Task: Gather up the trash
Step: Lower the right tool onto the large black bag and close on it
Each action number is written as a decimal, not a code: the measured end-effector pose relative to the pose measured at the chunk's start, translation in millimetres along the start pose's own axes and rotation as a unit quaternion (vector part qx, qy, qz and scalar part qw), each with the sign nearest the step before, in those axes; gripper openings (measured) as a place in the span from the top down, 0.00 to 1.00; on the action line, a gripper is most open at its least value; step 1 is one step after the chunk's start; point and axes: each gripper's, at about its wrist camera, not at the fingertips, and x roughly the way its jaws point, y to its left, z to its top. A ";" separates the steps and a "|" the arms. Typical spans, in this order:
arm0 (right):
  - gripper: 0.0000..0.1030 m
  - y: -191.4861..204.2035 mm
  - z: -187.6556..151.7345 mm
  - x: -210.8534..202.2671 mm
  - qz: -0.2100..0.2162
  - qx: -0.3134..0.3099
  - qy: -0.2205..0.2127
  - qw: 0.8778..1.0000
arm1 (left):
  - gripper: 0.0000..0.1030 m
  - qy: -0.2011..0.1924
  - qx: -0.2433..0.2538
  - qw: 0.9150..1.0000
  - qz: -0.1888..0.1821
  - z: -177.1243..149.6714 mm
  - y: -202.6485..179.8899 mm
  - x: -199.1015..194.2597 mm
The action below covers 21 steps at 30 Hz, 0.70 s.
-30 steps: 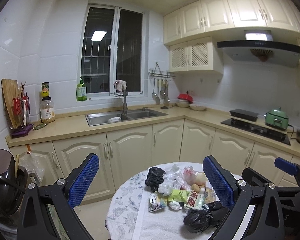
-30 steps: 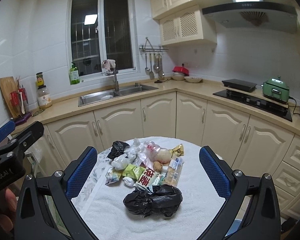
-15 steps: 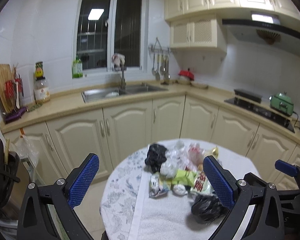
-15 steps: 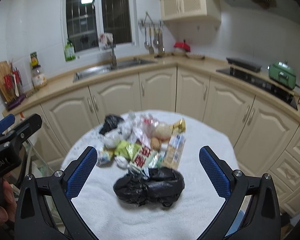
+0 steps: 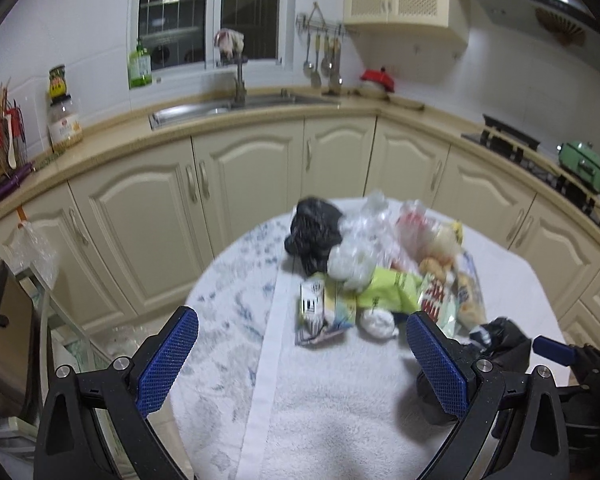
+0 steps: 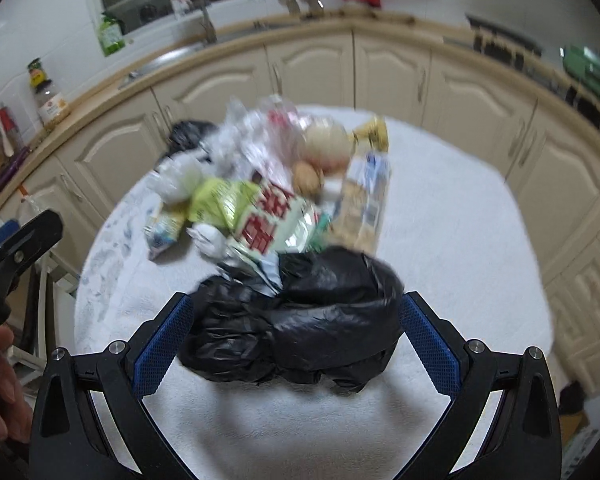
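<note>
Right hand-held gripper (image 6: pixel 292 334), jaws wide, straddles the crumpled black plastic bag (image 6: pixel 296 320); the slack film may slip out on closing. Left hand-held gripper (image 5: pixel 300 354) wide, empty.

Round table (image 5: pixel 512 264) draped in a white terry cloth, patterned blue-grey along its left edge. Heaped at the middle: crumpled black bag (image 5: pixel 312 232), clear plastic wraps (image 5: pixel 360 248), green snack packet (image 6: pixel 224 200), red-and-white wrapper (image 6: pixel 272 220), small carton (image 5: pixel 312 300), white tissue wad (image 5: pixel 376 322). Nearer the front edge, a larger black bag (image 6: pixel 300 316), lying apart on bare cloth.
</note>
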 end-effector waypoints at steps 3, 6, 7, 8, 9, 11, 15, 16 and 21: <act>0.00 -9.2 -3.2 9.9 0.019 0.026 0.020 0.999 | 0.01 0.015 0.002 1.000 -0.001 -5.1 -2.2 16.3; 0.00 -18.1 -4.1 9.8 0.032 0.053 0.023 0.998 | 0.01 0.027 0.010 1.000 0.000 -10.4 -6.4 29.3; 0.00 -18.3 -3.8 10.7 0.030 0.060 0.024 0.997 | 0.01 0.032 0.012 0.999 0.000 -12.5 -7.6 34.0; 0.00 -16.4 -4.0 11.8 0.027 0.062 0.024 0.997 | 0.01 0.034 0.014 0.999 0.000 -13.7 -8.6 38.2; 0.00 -11.9 -3.6 14.1 0.020 0.053 0.023 0.998 | 0.01 0.039 0.016 0.999 0.001 -15.8 -9.1 42.1; 0.00 0.0 -1.6 21.2 0.001 0.025 0.019 1.000 | 0.01 0.045 0.019 0.999 0.001 -17.0 -8.8 49.1; 0.00 11.7 0.8 34.7 -0.019 -0.014 0.011 1.000 | 0.01 0.051 0.020 0.998 0.004 -19.8 -7.3 56.0; 0.00 12.6 1.2 38.4 -0.017 -0.023 0.011 1.000 | 0.01 0.052 0.019 0.998 0.005 -21.4 -6.3 57.7; 0.00 4.8 -3.0 52.3 0.021 -0.034 0.005 0.999 | 0.01 0.062 0.018 0.998 0.009 -25.5 -4.1 61.1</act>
